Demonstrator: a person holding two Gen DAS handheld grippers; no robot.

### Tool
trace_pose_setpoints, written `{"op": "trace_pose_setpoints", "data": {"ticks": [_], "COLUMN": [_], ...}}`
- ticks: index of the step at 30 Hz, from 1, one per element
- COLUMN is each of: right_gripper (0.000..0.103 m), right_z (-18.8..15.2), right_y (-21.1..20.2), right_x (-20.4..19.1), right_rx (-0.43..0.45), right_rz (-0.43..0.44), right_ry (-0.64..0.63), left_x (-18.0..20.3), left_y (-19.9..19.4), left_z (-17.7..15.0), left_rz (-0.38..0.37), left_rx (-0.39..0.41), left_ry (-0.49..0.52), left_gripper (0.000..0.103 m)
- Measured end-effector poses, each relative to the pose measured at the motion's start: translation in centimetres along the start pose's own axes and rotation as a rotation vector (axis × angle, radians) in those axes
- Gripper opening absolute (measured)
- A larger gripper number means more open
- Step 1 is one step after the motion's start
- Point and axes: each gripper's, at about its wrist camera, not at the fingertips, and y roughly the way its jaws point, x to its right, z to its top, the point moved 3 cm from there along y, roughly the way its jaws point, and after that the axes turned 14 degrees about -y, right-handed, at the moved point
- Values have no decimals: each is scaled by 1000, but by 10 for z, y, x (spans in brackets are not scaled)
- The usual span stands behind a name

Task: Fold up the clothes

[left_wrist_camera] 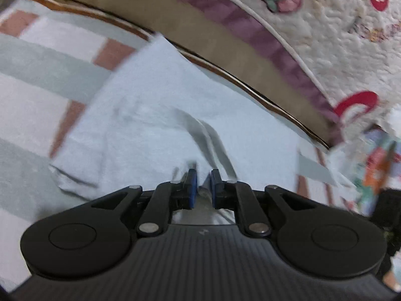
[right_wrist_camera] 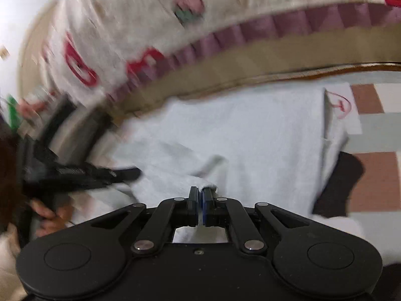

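Both grippers' fingers (left_wrist_camera: pixel 192 183) pinching white garment (left_wrist_camera: pixel 155 105)

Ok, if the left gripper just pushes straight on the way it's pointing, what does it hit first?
The left gripper is already shut on a raised ridge of the pale blue garment. Straight ahead is more of that fabric; beyond it likely the tan bed edge, though blur makes depth unclear.

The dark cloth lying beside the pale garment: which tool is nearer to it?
Right. The right tool pinches the pale garment with the dark cloth close on its right side. The left tool grips the garment farther off, on the opposite side.
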Motion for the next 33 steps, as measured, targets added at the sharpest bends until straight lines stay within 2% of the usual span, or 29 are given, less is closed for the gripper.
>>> {"op": "trace_pose_setpoints", "data": {"ticks": [2,3,5,8,10,14,17,19,22,23,25,27,28,31,33], "right_gripper": [10,10,20,34,34,34,34,33,34,34,35,30,24,26,33], "right_z": [-4,-5,-7,0,5,32,41,41,36,36,40,47,51,71,84], "right_y": [1,1,-3,-13,-19,5,42,69,99,103,109,114,116,122,114], "right_x": [4,6,8,1,-4,-20,-28,-33,-34,-35,-42,-41,-40,-22,-3], "right_rx": [-14,-21,-14,22,45,-20,-144,-199,-269,-266,-294,-295,-294,-192,-82], "right_rz": [-56,-83,-123,-151,-170,-132,-15,8,15,31,74,66,59,-55,-115], "right_ry": [-1,-1,-4,-97,-164,-298,-298,-287,-275,-283,-360,-404,-423,-373,-269], "left_x": [-7,-10,-12,-2,3,8,7,7,4,2,-1,-3,-4,1,7], "left_y": [-13,-22,-35,-40,-41,-39,-33,-28,-19,-16,-13,-14,-14,-5,-2], "left_z": [3,3,4,-9,-22,-50,-58,-59,-55,-54,-47,-40,-37,-34,-36], "left_rz": [-26,-47,-69,-64,-66,-88,-108,-98,-69,-60,-63,-95,-111,-77,-66], "left_rx": [128,201,276,238,198,101,20,-27,-31,-32,-19,14,31,22,22], "left_ry": [-20,-35,-4,163,283,433,455,473,498,507,473,415,386,387,457], "left_gripper": [22,31,34,34,34,34,35,36,40,40,40,40,40,40,41]}}
